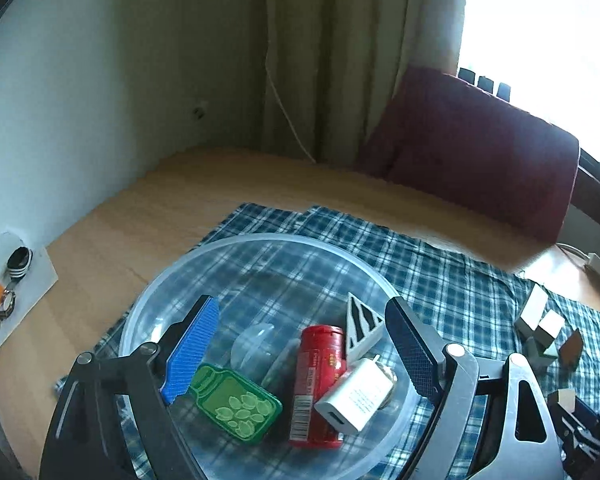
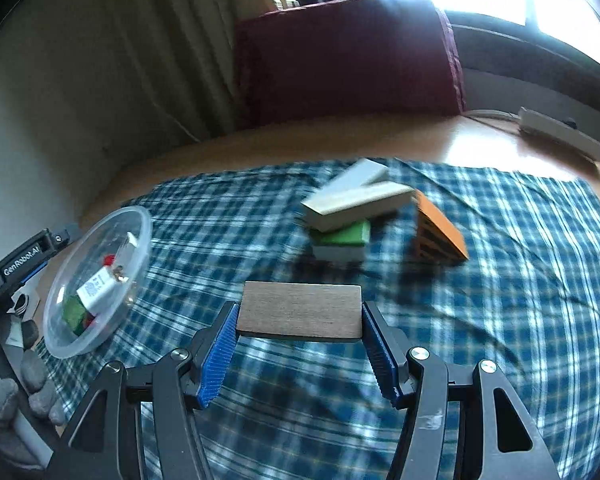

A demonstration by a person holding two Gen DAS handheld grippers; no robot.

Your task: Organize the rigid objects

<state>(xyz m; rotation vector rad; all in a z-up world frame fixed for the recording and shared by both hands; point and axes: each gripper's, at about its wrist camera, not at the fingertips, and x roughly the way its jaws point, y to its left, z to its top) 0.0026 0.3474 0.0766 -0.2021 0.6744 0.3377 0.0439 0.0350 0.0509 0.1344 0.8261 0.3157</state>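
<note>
My left gripper [image 1: 302, 308] stands open above a clear plastic bowl [image 1: 172, 280]. Inside the bowl lie a green bottle-shaped piece [image 1: 236, 404], a red can [image 1: 318, 384], a white charger [image 1: 356, 394] and a striped triangular block [image 1: 362, 326]. My right gripper [image 2: 300, 316] is shut on a flat brown wooden block [image 2: 300, 310], held above the plaid cloth [image 2: 500, 300]. Beyond it sits a pile of pale blocks [image 2: 352, 200] on a green block [image 2: 346, 236], with an orange wedge [image 2: 440, 228] beside them. The bowl [image 2: 100, 280] shows at the left of the right wrist view.
The cloth [image 1: 440, 272] covers a wooden table [image 1: 140, 220]. A maroon cushion [image 2: 348, 56] leans at the back, with a power strip [image 2: 560, 136] to its right. Keys and a watch [image 1: 8, 292] lie on paper at the left. A gloved hand [image 2: 4, 400] holds the left gripper.
</note>
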